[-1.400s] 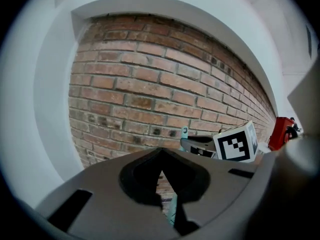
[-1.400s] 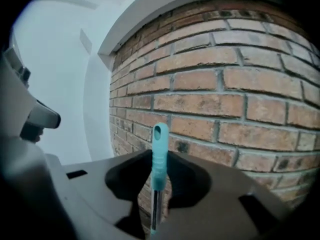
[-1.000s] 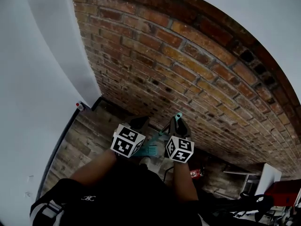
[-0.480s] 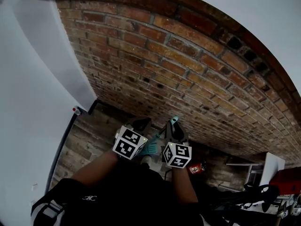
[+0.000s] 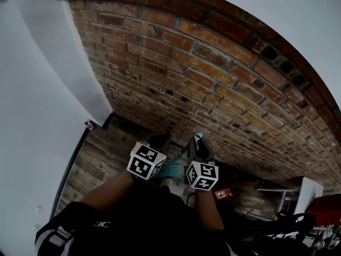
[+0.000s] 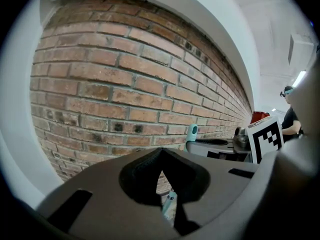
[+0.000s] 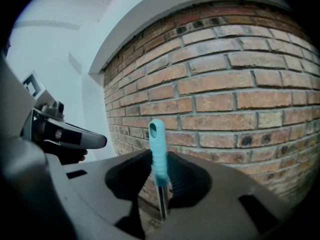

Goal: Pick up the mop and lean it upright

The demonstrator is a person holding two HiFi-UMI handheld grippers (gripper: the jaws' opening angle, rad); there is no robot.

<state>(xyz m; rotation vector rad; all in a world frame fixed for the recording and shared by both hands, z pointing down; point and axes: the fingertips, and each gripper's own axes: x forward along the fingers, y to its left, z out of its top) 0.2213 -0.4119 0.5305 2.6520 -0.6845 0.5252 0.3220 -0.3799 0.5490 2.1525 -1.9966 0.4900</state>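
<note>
Since one second ago the right tongs (image 5: 199, 149) and the tip of the mop (image 5: 198, 137) sit slightly lower in the head view. The left tongs (image 5: 156, 140) are almost unchanged.

Right tongs (image 7: 160, 176): clamped on the mop (image 7: 157, 146). The teal grip stands upright between the jaws. Its eyelet end rises above them and the metal shaft runs down below them.

Left tongs (image 6: 161, 160): jaws together at the tips, with only a narrow slit below. A sliver of teal and metal shows through that slit; contact with it cannot be confirmed. The mop's handle tip (image 6: 192, 132) stands off to their right, above the right tongs (image 6: 218, 143).

Position: both tongs are held side by side, near each other, facing the brick wall (image 5: 213, 79). The mop is upright and close to the wall; whether it touches the bricks cannot be determined. A teal part lower on the mop shows between the two marker cubes.

Surroundings: wooden floor (image 5: 98, 156) at the wall's foot, a white panel (image 5: 42, 116) to the left, a small red item (image 5: 222, 193) on the floor to the right.
</note>
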